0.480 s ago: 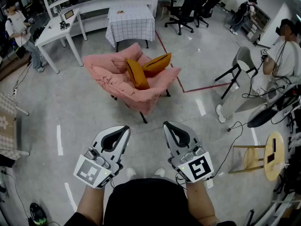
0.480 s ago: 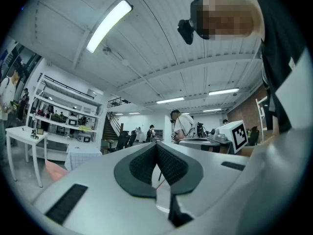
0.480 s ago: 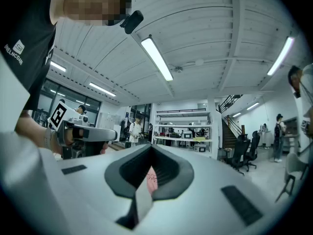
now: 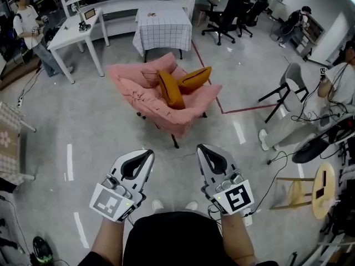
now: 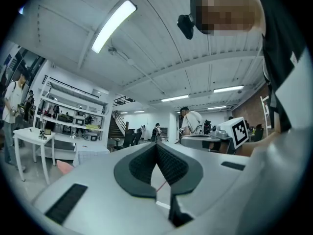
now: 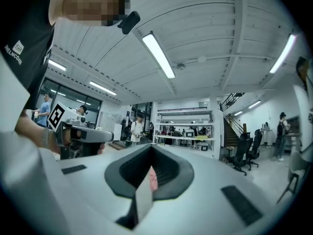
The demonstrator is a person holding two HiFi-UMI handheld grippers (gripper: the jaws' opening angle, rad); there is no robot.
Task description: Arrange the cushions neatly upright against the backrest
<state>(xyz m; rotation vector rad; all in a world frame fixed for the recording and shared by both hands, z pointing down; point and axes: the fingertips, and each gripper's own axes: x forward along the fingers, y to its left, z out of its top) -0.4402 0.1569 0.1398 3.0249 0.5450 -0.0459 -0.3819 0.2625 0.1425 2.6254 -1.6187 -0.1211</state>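
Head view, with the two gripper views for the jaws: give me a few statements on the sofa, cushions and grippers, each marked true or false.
1. Two orange cushions sit on the pink sofa. True.
2. The left gripper holds a cushion. False: its jaws are shut on nothing, well short of the sofa.
3. The right gripper is shut and empty. True.
4. The table beyond the sofa wears a plain red cloth. False: the tablecloth is white with a dark check.
5. Both cushions stand neatly upright against the backrest. False: they lean at different angles.

Pink sofa (image 4: 161, 96), orange cushions (image 4: 183, 83), checked tablecloth (image 4: 163, 29)
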